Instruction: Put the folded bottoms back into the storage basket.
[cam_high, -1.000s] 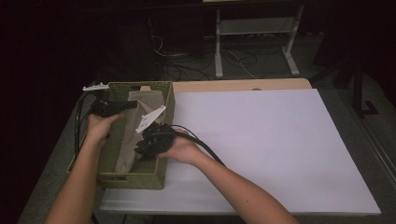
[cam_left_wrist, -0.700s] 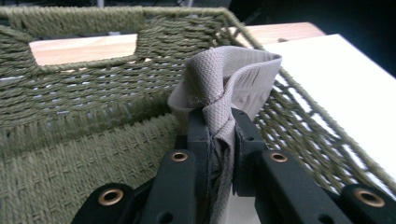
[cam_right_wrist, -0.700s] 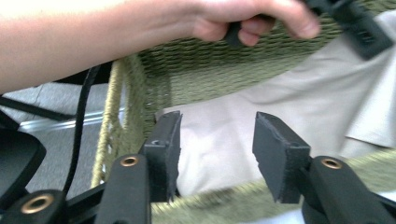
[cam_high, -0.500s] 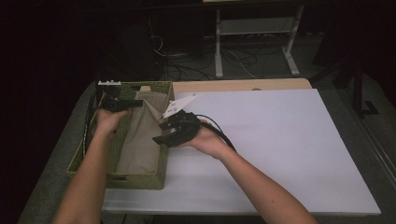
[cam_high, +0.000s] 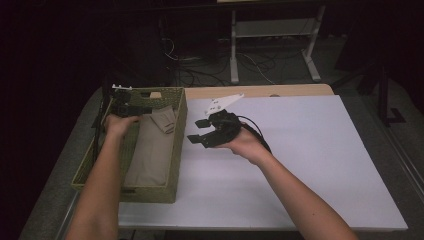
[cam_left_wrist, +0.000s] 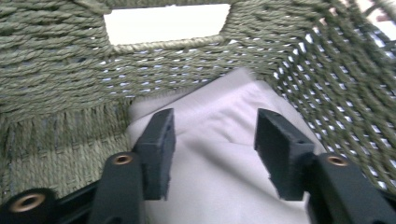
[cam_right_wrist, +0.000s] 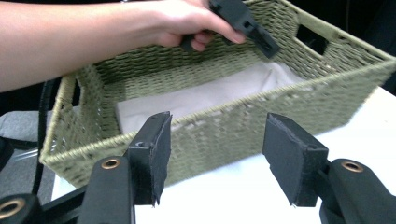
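Left gripper view: cloth (cam_left_wrist: 219, 154) beneath parted fingers (cam_left_wrist: 159, 140).

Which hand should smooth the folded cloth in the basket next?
Left. Its tool hangs open right over the beige folded cloth inside the green woven basket; the right tool is outside, over the white tabletop.

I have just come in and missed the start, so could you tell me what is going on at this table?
A person works with a gripper in each hand at a green woven basket holding folded beige cloth. The left gripper is inside the basket above the cloth; its jaws have just been opening, with nothing gripped. The right gripper is outside, over the white table top, facing the basket; its jaws have also just been opening and are empty.
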